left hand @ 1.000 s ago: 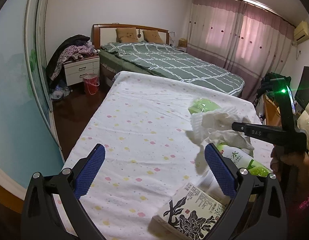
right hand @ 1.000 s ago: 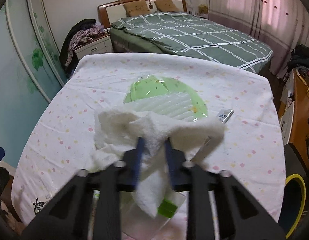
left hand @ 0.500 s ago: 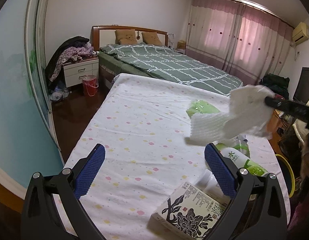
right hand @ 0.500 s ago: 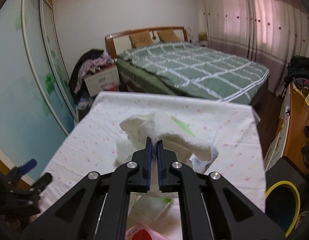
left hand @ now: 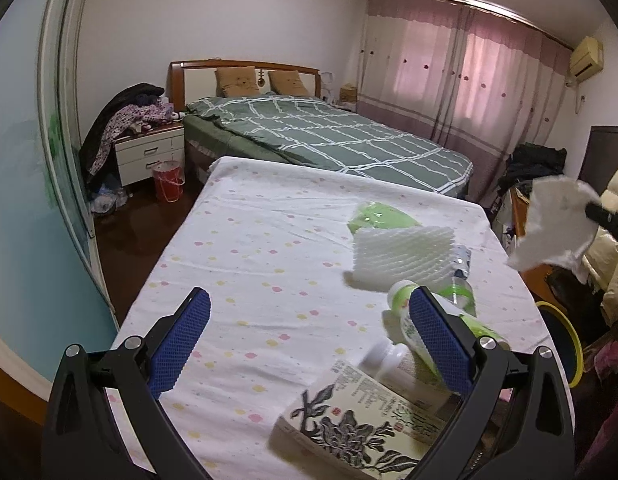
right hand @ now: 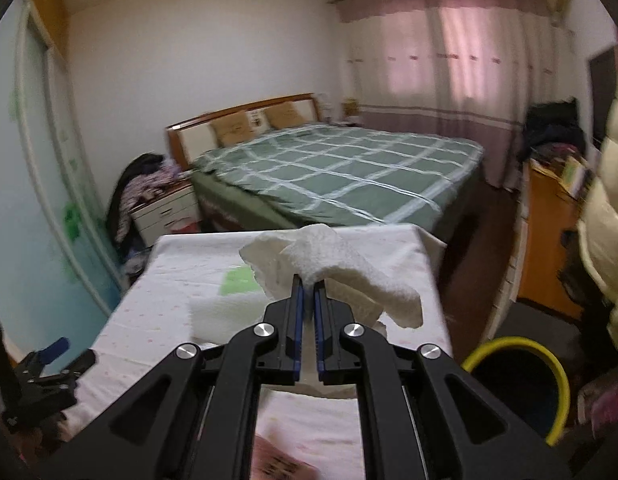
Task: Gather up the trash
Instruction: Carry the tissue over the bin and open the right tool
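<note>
My right gripper is shut on a crumpled white paper towel, held in the air over the table's right edge. In the left wrist view the same paper towel hangs at the far right beyond the table. My left gripper stands open low over the near end of the table with nothing between its fingers. On the table lie a white foam sheet, a green plastic wrapper, a green-labelled bottle, a small white bottle and a printed box.
A yellow-rimmed bin stands on the floor right of the table. A person in a pale puffer jacket is at the right. Behind are a green bed, a nightstand, a red bucket and an orange cabinet.
My right gripper has lifted the paper towel off the foam sheet and carried it up and to the right, past the table's edge. The foam sheet now lies uncovered. The left gripper barely moved.
</note>
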`<state>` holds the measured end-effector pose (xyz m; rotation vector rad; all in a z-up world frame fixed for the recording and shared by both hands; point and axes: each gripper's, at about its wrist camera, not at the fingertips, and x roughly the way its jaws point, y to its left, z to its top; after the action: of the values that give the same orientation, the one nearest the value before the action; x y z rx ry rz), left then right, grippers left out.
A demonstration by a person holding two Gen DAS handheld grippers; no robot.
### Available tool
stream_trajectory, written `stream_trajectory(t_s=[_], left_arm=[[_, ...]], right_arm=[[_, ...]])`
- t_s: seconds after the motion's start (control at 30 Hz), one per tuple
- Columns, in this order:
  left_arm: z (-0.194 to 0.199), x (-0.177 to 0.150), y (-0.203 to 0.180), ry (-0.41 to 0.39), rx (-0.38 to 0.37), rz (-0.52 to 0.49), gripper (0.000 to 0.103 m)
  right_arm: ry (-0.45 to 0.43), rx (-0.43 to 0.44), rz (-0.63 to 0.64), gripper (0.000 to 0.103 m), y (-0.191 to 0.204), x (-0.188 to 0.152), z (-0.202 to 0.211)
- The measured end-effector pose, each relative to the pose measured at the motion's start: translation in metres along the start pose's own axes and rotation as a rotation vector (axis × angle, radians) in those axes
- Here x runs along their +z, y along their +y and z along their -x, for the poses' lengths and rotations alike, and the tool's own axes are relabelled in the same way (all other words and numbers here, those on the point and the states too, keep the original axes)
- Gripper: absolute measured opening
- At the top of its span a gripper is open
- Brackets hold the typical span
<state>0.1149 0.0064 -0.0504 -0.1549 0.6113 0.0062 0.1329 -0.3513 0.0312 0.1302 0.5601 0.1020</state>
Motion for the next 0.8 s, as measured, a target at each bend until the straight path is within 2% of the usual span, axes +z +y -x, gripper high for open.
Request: stream_trajectory(t_s=[0.43, 0.6, 0.8], left_arm=[[0.001, -0.006, -0.053, 0.022, -0.071, -0.088, 0.098], [-0.001, -0.012, -0.077, 0.041, -0.098, -0.137, 0.098], [-0.002, -0.018, -0.096, 0.059, -0.116, -0.173, 0.098]], right_arm=[[0.045, -0.368, -0.23, 0.006, -0.139, -0.06, -0.001], [0.089, -0.43, -0.289, 0.006, -0.178, -0.08, -0.013], [0.137, -0.484, -0.329, 0.009, -0.2, -0.095, -0.03]])
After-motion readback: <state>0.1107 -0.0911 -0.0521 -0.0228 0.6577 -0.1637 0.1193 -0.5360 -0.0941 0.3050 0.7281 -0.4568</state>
